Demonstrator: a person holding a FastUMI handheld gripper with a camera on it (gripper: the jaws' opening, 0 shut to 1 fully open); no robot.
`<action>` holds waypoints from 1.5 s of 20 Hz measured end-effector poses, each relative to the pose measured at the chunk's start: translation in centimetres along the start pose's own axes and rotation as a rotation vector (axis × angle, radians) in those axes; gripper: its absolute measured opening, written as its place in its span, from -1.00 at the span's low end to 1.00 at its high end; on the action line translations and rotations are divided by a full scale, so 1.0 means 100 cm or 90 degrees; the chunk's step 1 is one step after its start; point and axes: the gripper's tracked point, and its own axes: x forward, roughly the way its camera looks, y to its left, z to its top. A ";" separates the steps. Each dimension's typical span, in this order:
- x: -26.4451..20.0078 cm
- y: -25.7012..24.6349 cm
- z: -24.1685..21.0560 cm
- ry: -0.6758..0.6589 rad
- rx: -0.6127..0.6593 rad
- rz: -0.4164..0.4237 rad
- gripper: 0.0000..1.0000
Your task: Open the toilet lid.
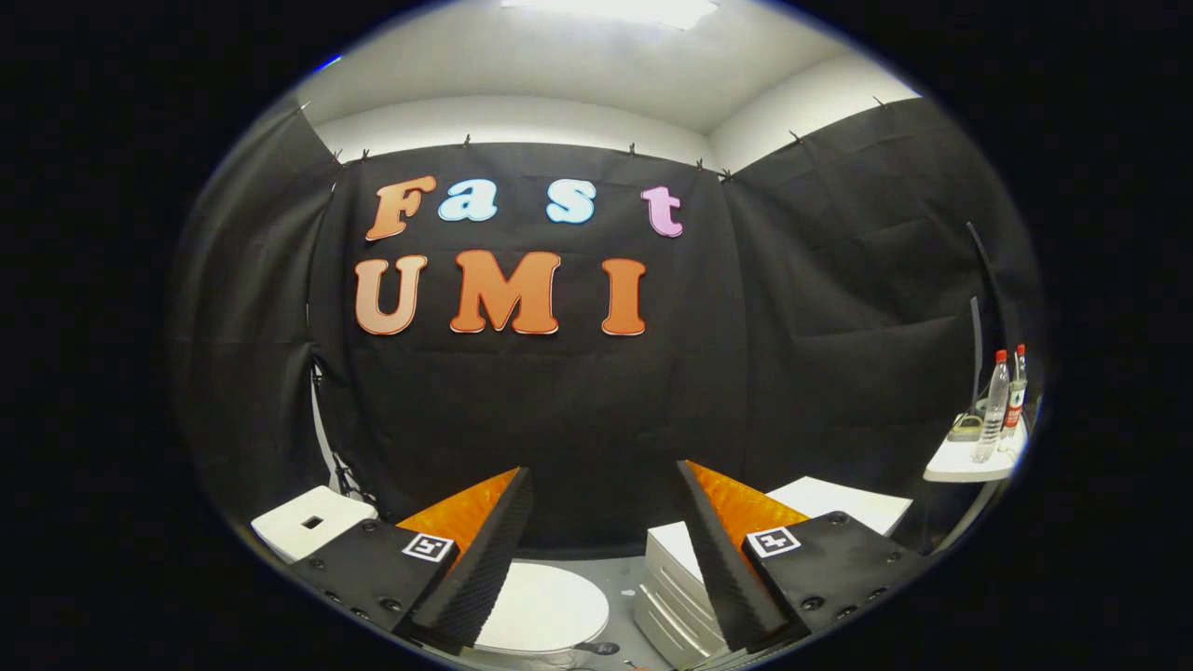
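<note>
A white toilet stands low against the black booth wall, its lid [545, 608] shut and flat. Its white tank [312, 524] shows behind my left finger. My gripper [606, 485] is held high above the toilet and looks mostly at the wall. Both fingers stand wide apart with nothing between them. The left finger [475, 568] overlaps the lid's left side in the view, well above it and not touching.
A white drawer cabinet [673, 596] stands right of the toilet, partly behind my right finger [722, 559]. Farther right, a small white shelf [969, 461] carries two clear bottles [997, 403]. Grey floor shows between toilet and cabinet.
</note>
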 end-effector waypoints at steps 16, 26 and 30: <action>0.029 -0.036 -0.291 0.167 0.118 -0.038 0.97; 0.030 -0.066 -0.433 0.265 0.256 -0.097 0.97; 0.035 -0.066 -0.478 0.302 0.343 -0.115 0.96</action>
